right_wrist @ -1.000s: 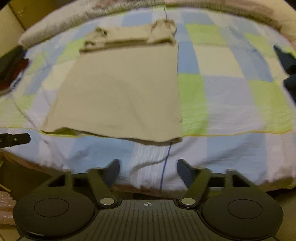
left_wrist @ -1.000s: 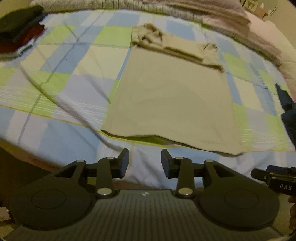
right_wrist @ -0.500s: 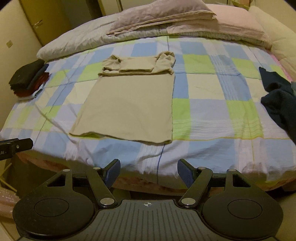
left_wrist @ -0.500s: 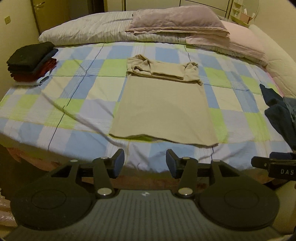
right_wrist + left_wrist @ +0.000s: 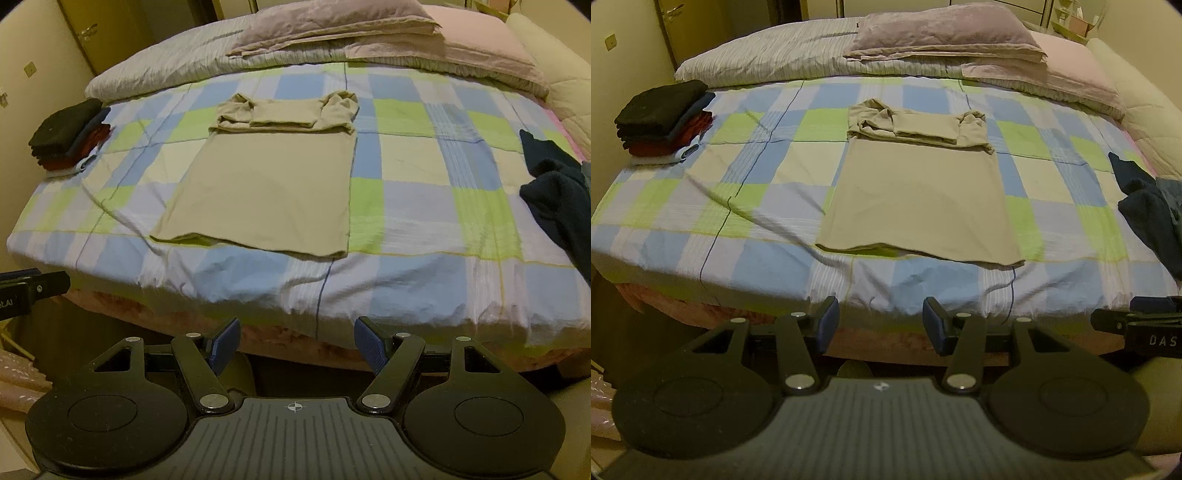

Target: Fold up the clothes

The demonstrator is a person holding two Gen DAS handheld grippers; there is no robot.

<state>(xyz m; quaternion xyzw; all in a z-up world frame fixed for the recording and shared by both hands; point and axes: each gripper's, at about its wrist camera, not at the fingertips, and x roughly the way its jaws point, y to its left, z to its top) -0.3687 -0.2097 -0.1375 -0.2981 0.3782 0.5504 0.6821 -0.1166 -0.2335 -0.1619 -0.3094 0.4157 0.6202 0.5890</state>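
Note:
A beige shirt (image 5: 916, 192) (image 5: 266, 188) lies flat on the checked bedspread (image 5: 701, 206) (image 5: 424, 206), its sleeves folded in across the top and its hem toward the bed's near edge. My left gripper (image 5: 881, 325) hovers in front of the near edge, below the hem, open with nothing between its fingers. The right gripper (image 5: 297, 349) also hangs off the near edge, open wide and empty. Neither one touches the shirt. Each gripper shows at the side of the other's view: the right gripper (image 5: 1145, 328) and the left gripper (image 5: 29, 291).
A stack of folded dark and red clothes (image 5: 665, 118) (image 5: 70, 133) sits at the bed's left edge. A heap of dark blue clothes (image 5: 1148, 210) (image 5: 557, 195) lies at the right edge. Pillows (image 5: 945, 37) (image 5: 332, 26) line the head of the bed.
Both grippers have drawn back and up from the shirt, so the whole bed now shows. The left gripper's jaws stand wider than a second ago.

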